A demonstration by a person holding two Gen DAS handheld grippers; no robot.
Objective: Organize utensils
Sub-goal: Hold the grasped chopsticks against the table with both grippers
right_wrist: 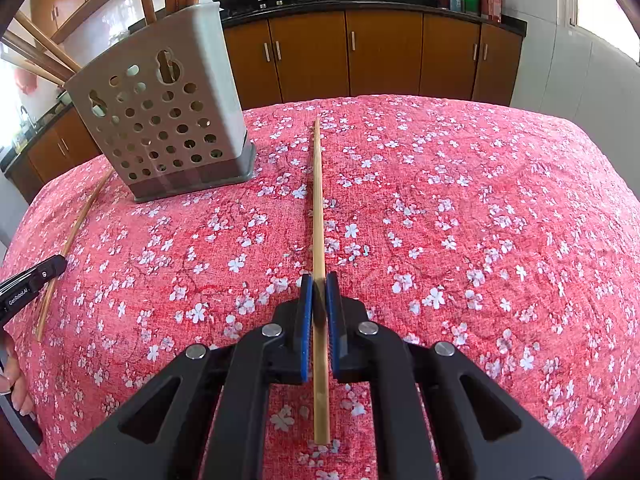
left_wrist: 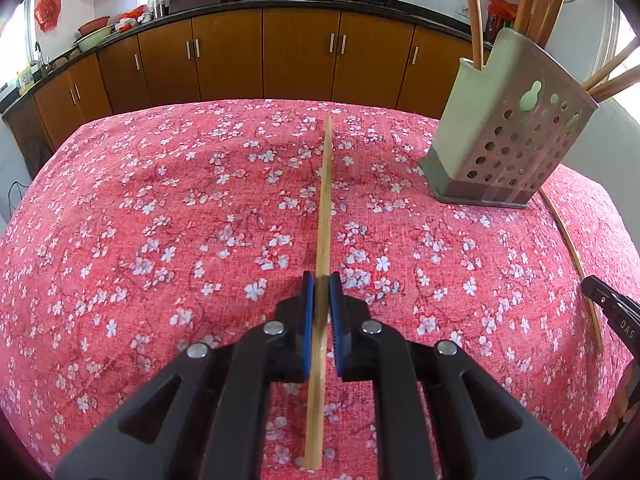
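On the cloth-covered desk [left_wrist: 160, 220], far side: a perforated plastic holder [left_wrist: 508, 120], several sticks already standing in it. Beside its base, flat on the cloth and running back between the two grippers: one loose stick [left_wrist: 576, 264].

In the left gripper [left_wrist: 322, 280]: jaws clamped on a bamboo stick [left_wrist: 326, 200], with a short tail behind the pads and most of the length pointing forward over the desk. Likewise in the right gripper [right_wrist: 319, 280]: jaws pressed together on a second stick [right_wrist: 318, 200], gripped at much the same place. Cannot tell whether the far tips clear the cloth or brush it.

Probably very light, stiff and smooth. Little risk of breaking under this grip, more of swivelling or sliding between the pads, with so much length ahead of the hold. Best kept pinched across the thin width, firmly. Needs tipping upright over the holder, so expect the long front end to swing.

Likely awkward with the loose stick: low against soft cloth, little to get under. Suggests a pinch from the sides, toward one end. Looks light, that holder, so avoid knocking it with a stick tip.
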